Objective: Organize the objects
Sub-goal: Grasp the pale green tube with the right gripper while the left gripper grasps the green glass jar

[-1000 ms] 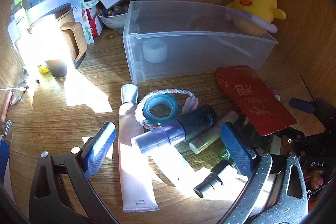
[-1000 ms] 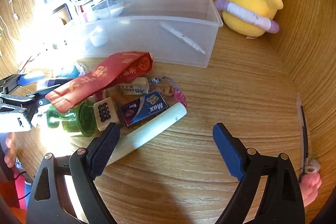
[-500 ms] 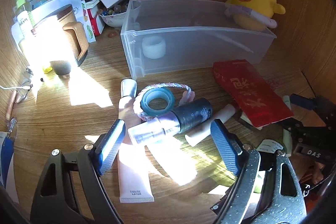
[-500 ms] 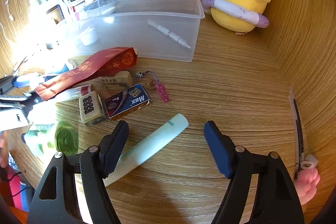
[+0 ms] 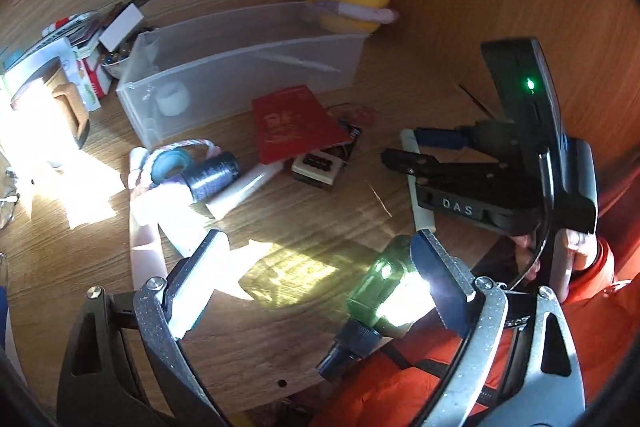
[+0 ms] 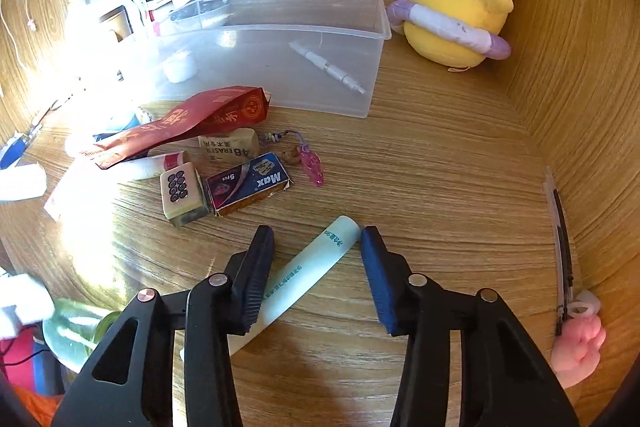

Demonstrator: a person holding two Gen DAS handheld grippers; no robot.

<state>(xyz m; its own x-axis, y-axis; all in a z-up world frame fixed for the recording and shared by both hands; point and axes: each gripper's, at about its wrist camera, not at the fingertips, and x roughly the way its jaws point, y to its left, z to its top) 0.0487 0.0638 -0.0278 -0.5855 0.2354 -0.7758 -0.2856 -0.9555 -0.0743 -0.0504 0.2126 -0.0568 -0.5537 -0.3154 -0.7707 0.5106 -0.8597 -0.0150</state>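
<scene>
In the right wrist view a pale mint tube lies slantwise on the desk between the jaws of my right gripper. The jaws are closing, and both pads are almost on the tube. My left gripper has its jaws wide and opening. A green bottle with a black cap leans against the inner face of its right finger, far from the left pad. I cannot tell whether the bottle rests on the desk. A clear bin stands behind, holding a white pen and a white roll.
A red envelope, eraser, Max box, mahjong tile and pink charm lie before the bin. A yellow chick plush sits back right. A tape roll, dark-capped bottle and mug are at the left. An orange sleeve shows.
The right jaws have narrowed around the mint tube. My left gripper has swung right and back toward the desk's near edge, and the green bottle has come with it.
</scene>
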